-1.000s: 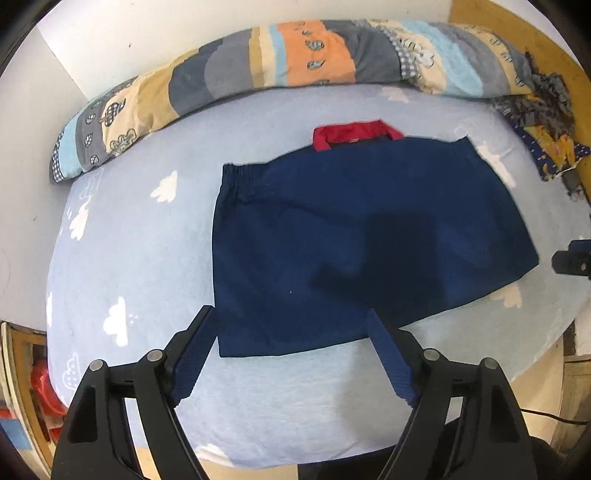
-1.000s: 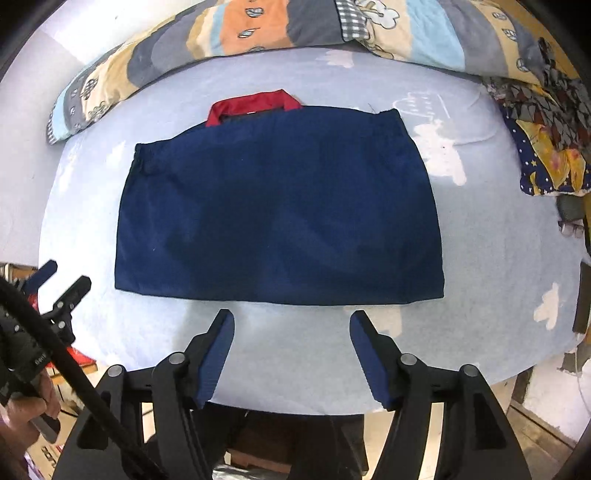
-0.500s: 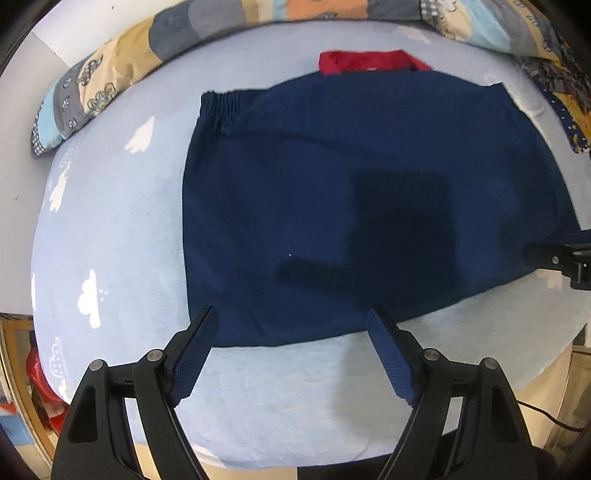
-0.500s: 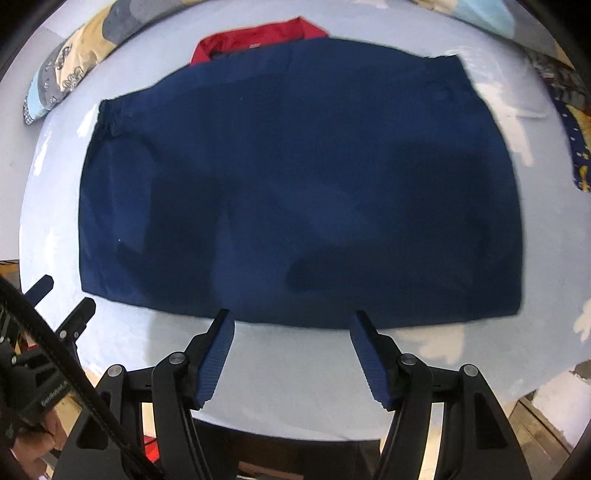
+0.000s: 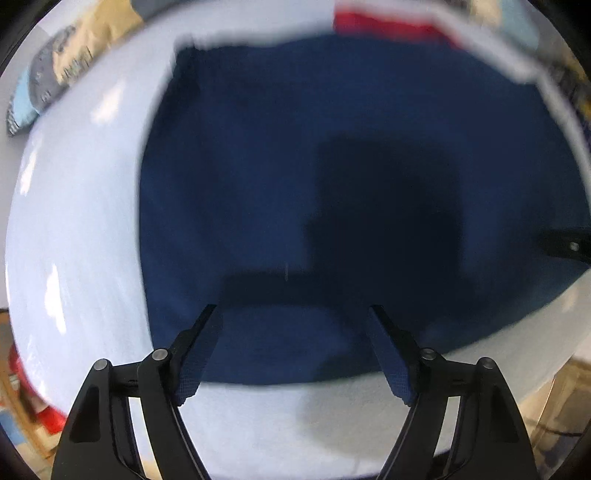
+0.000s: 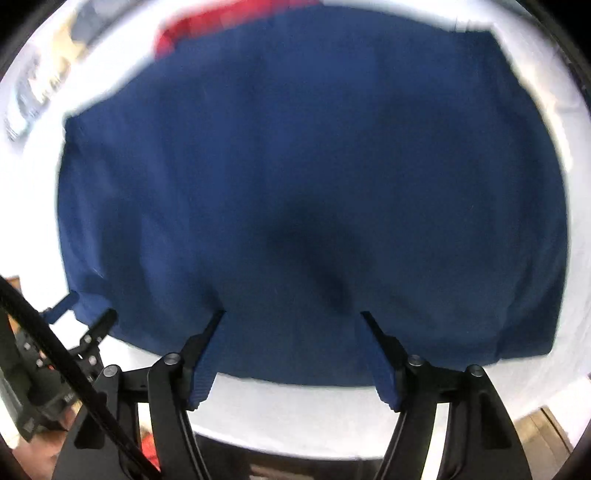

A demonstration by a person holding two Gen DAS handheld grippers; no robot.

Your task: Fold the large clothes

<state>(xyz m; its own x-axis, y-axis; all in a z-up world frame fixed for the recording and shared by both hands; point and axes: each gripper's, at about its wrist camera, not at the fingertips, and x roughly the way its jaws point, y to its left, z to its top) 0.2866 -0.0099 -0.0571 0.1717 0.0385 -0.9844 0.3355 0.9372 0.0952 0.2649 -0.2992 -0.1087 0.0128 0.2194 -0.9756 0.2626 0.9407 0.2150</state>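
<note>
A folded navy garment (image 5: 332,166) lies flat on the light blue bed sheet (image 5: 74,221), with a red collar or layer (image 5: 388,26) showing at its far edge. My left gripper (image 5: 292,310) hovers low over the left part of the near hem. Its jaws are wide and closing slightly, with fabric below them but not pinched. My right gripper (image 6: 292,314) hangs over the same hem of the navy garment (image 6: 295,147), further right. Its jaws are opening and the pads are clear of the cloth. Each gripper appears at the edge of the other's view, the right gripper (image 5: 565,245) and the left gripper (image 6: 83,314).
A patchwork quilt (image 5: 55,62) lies rolled along the far side of the bed. The bed sheet (image 6: 332,424) ends just behind both grippers, with floor and a red object (image 5: 48,417) below. Both views are blurred by motion.
Both grippers have dropped towards the bed and moved in over the garment's near hem, so the navy cloth now fills most of each view. Nothing was taken hold of.
</note>
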